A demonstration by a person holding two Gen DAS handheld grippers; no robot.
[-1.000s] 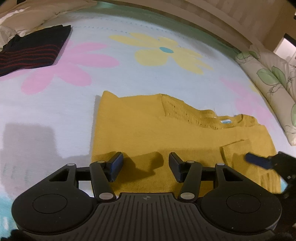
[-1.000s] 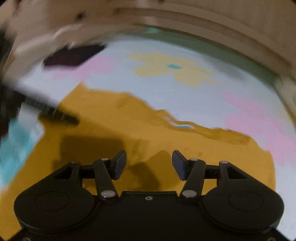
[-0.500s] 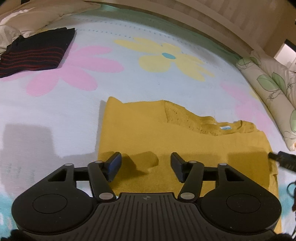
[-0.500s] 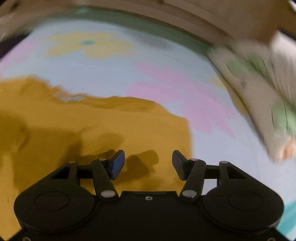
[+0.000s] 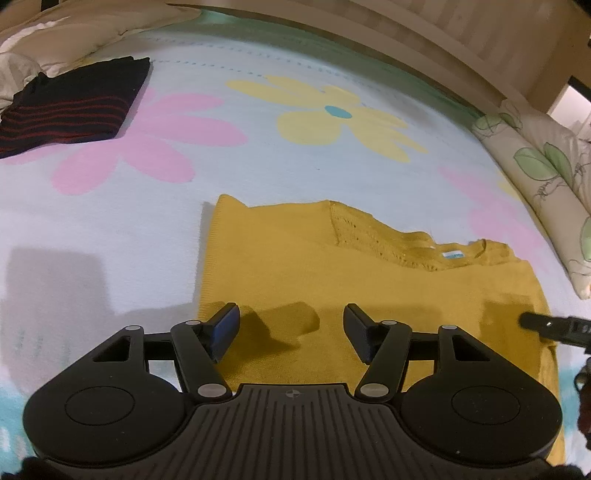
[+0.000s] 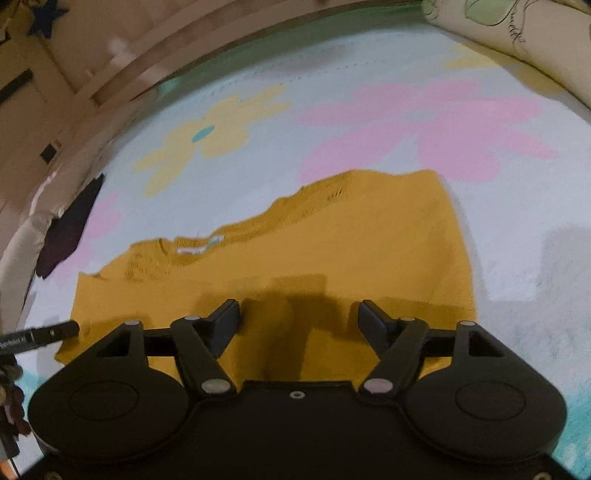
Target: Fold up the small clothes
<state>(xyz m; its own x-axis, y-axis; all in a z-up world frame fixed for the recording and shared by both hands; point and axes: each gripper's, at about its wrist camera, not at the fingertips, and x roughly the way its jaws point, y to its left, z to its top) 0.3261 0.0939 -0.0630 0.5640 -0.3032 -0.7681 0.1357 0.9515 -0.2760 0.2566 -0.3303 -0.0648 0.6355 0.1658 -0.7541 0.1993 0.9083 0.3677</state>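
Observation:
A mustard yellow knitted top (image 5: pixel 332 280) lies flat on the flowered bedspread (image 5: pixel 258 155), folded into a rough rectangle with its neck label (image 5: pixel 452 254) facing up. My left gripper (image 5: pixel 291 332) is open and empty, hovering over the top's near edge toward its left side. My right gripper (image 6: pixel 299 328) is open and empty over the near edge of the same top (image 6: pixel 314 251). One finger of the right gripper (image 5: pixel 543 325) pokes into the left wrist view at the top's right edge. One finger of the left gripper (image 6: pixel 48 334) shows at the left edge of the right wrist view.
A folded dark garment with red stripes (image 5: pixel 70 107) lies at the far left of the bed, next to a pale pillow (image 5: pixel 74 33). A leaf-print pillow (image 5: pixel 539 177) lies along the right side. A wooden headboard (image 5: pixel 406 37) runs along the back.
The right wrist view swung right and then back to the left; it now faces the top from its right end. The left gripper stayed nearly still. Both grippers stayed open.

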